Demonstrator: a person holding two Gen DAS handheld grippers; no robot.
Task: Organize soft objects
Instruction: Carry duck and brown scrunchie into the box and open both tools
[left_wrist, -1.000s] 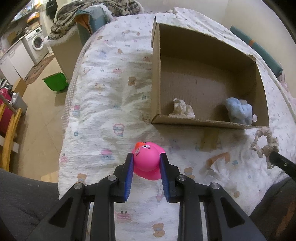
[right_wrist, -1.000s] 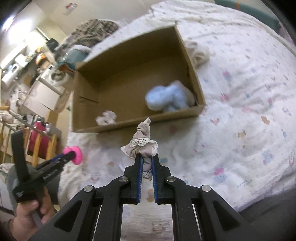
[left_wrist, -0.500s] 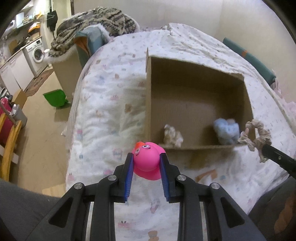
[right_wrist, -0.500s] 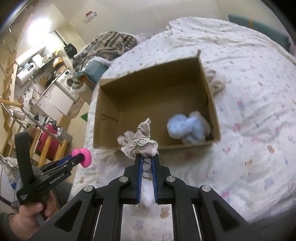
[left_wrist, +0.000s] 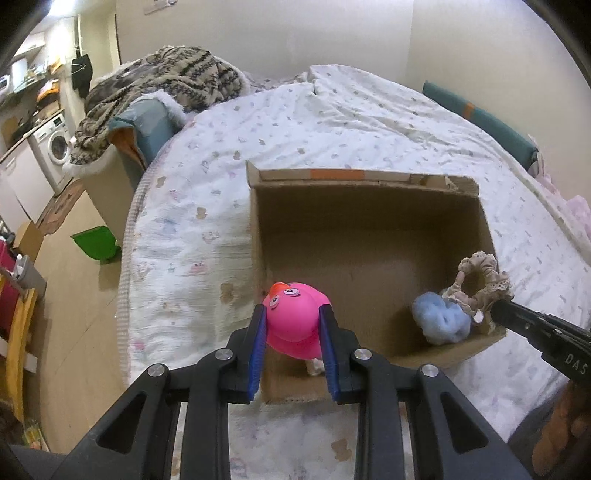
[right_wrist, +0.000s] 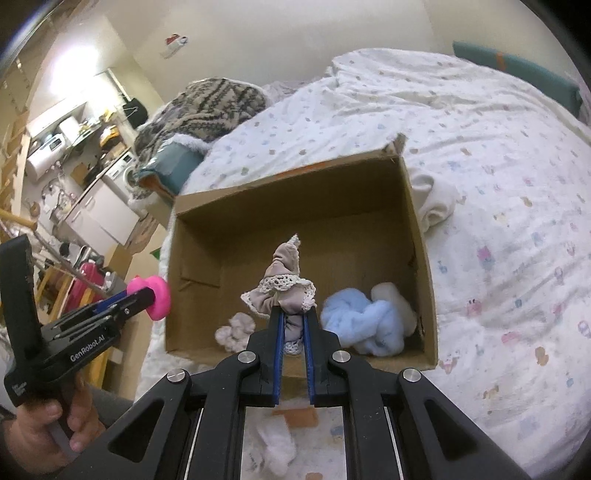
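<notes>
My left gripper (left_wrist: 293, 326) is shut on a pink toy duck (left_wrist: 295, 317) and holds it above the near left corner of an open cardboard box (left_wrist: 369, 192). My right gripper (right_wrist: 293, 326) is shut on a beige lace-trimmed scrunchie (right_wrist: 282, 291), held over the box's near wall (right_wrist: 295, 362); the scrunchie also shows in the left wrist view (left_wrist: 480, 280). Inside the box lie a light blue fluffy item (right_wrist: 362, 317) and a small pale scrunchie (right_wrist: 236, 330). The left gripper with the duck (right_wrist: 155, 297) shows at the left of the right wrist view.
The box rests on a bed with a white patterned cover (left_wrist: 207, 206). A cream cloth (right_wrist: 436, 199) lies by the box's right wall. A white soft item (right_wrist: 277, 446) lies on the bed below my right gripper. The floor and a green bin (left_wrist: 96, 245) are to the left.
Both grippers have moved forward and up toward the box; the duck and the scrunchie now hang over its near edge instead of over the bed cover in front.
</notes>
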